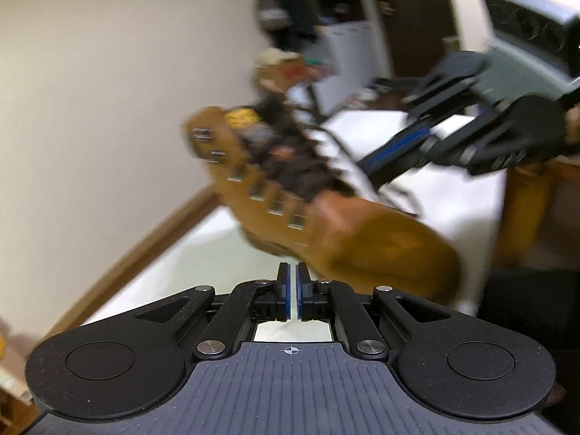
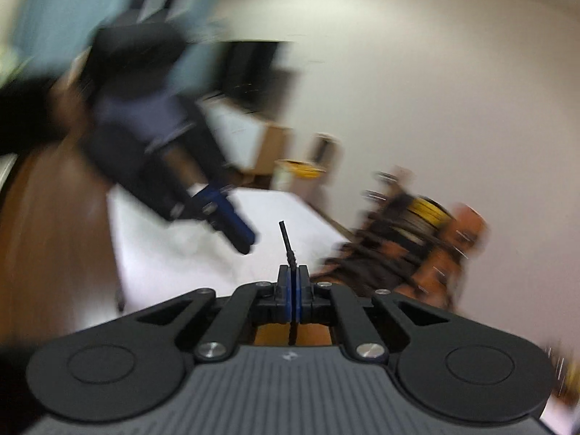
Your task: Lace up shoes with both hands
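Observation:
A tan boot point(image 1: 362, 250) with metal eyelets and dark brown laces point(image 1: 301, 174) lies tilted on the white surface point(image 1: 460, 199). In the left wrist view my left gripper point(image 1: 293, 272) sits just in front of the boot's toe, its pads nearly touching and nothing between them. My right gripper point(image 1: 373, 174), held by a gloved hand point(image 1: 525, 134), reaches in from the right over the laces. In the right wrist view the right gripper point(image 2: 293, 272) is shut on a dark lace end point(image 2: 286, 239), whose stiff tip sticks up past the pads. The blurred boot point(image 2: 417, 243) is to its right and the left gripper point(image 2: 237, 232) to its left.
The white surface point(image 2: 163, 253) lies on a wooden table point(image 2: 54, 235) set against a pale wall point(image 1: 108, 108). Cardboard boxes and a yellow-rimmed item point(image 2: 301, 168) stand at the table's far end. Furniture and clutter point(image 1: 326, 36) fill the room behind the boot.

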Demonstrator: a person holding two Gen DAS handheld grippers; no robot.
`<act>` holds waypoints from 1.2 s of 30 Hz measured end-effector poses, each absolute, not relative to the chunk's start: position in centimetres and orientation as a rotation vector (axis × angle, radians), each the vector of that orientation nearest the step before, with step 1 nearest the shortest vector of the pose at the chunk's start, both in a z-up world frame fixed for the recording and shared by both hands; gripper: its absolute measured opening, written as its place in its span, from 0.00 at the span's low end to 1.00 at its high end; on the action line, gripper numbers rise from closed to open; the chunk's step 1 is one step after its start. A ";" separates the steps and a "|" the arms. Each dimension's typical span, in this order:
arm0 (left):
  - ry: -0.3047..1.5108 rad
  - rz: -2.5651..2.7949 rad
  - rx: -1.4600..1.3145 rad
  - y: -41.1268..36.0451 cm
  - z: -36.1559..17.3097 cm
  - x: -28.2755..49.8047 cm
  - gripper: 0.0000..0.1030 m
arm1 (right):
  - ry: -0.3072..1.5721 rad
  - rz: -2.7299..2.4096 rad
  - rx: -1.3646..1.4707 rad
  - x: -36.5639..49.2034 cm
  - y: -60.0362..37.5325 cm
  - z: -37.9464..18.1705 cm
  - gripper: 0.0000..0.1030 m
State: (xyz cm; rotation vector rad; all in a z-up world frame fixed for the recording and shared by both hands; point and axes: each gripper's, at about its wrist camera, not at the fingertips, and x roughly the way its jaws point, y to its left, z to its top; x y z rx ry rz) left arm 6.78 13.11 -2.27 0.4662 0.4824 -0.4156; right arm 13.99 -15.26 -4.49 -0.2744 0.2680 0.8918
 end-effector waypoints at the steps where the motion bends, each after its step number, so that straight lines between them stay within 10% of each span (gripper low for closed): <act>1: 0.468 -0.400 0.459 13.2 -2.2 7.0 0.05 | 0.293 0.866 -0.199 14.6 -15.6 -3.9 0.03; 27: 0.140 -0.410 0.636 12.1 -2.7 11.8 0.07 | 0.936 0.736 0.273 26.6 -10.7 0.3 0.03; 36: 0.298 -0.499 0.609 11.2 -5.1 11.5 0.07 | 1.065 0.673 0.321 29.7 -9.7 -0.8 0.03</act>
